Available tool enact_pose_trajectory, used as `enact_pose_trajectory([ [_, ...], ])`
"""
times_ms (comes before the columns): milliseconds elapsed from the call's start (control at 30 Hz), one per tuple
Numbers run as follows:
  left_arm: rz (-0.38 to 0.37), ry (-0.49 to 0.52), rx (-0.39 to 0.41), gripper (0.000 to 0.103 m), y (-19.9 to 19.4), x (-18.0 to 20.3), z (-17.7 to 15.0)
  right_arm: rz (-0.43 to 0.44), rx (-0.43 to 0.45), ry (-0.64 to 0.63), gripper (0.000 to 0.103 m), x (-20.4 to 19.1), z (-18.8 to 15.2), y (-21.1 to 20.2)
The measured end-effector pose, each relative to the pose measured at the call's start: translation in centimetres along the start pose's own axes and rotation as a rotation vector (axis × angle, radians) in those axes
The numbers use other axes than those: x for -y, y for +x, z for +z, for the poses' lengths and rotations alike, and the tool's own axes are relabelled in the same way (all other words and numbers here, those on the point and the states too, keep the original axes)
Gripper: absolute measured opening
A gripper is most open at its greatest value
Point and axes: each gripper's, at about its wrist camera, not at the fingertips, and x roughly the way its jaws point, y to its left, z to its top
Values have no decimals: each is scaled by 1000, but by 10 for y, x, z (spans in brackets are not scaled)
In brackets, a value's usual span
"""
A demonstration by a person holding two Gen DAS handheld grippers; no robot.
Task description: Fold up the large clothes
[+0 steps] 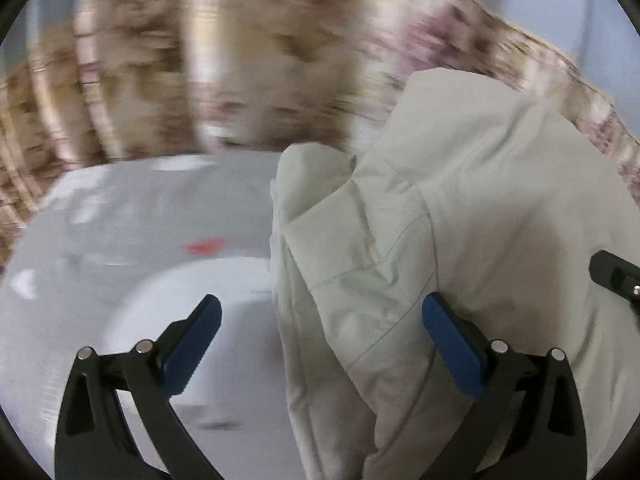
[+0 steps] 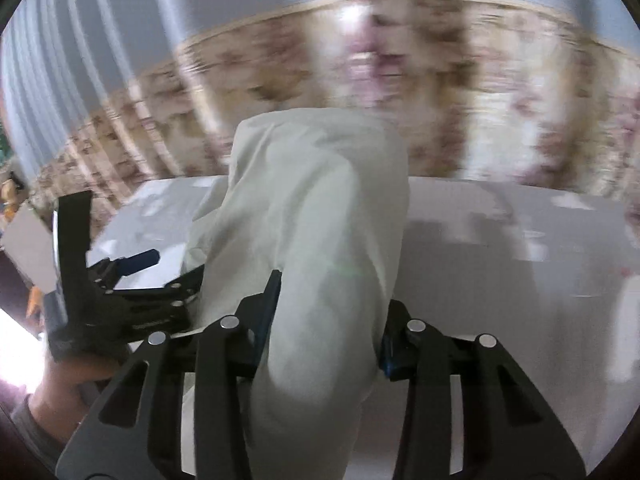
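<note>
One pale garment (image 1: 460,208), bunched, right of centre in the left wrist view. Two tools: left tool (image 1: 320,332), right tool (image 2: 326,320). One white worktop (image 1: 120,220). One red mark (image 1: 202,246) on it at about 9 o'clock from the garment. One floral curtain (image 2: 480,100) at 12 o'clock. One hand (image 2: 68,380) visible.
</note>
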Motion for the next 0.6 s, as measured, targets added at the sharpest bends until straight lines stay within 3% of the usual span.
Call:
enact_pose_trajectory([
  [133, -48, 21, -27, 101, 26, 64, 1, -96, -39, 16, 50, 69, -12, -6],
  [167, -42, 10, -15, 102, 27, 73, 1, -124, -30, 9, 62, 76, -17, -9],
  [200, -32, 7, 4, 102, 26, 79, 0, -213, 0, -45, 72, 78, -25, -13],
  [233, -25, 21, 26, 102, 25, 82, -1, -265, 16, -95, 78, 75, -30, -17],
  [300, -2, 46, 40, 102, 24, 78, -5, -264, 35, -92, 90, 74, -38, -26],
  [433, -42, -16, 9, 102, 16, 59, -17, -230, 41, -5, 94, 74, -55, -42],
  [500, -48, -13, 31, 101, -7, 51, -31, -227, 67, 27, 100, 60, -64, -62],
  [600, -35, 1, 77, 101, -53, 41, -58, -207, 110, 15, 100, 25, -74, -86],
])
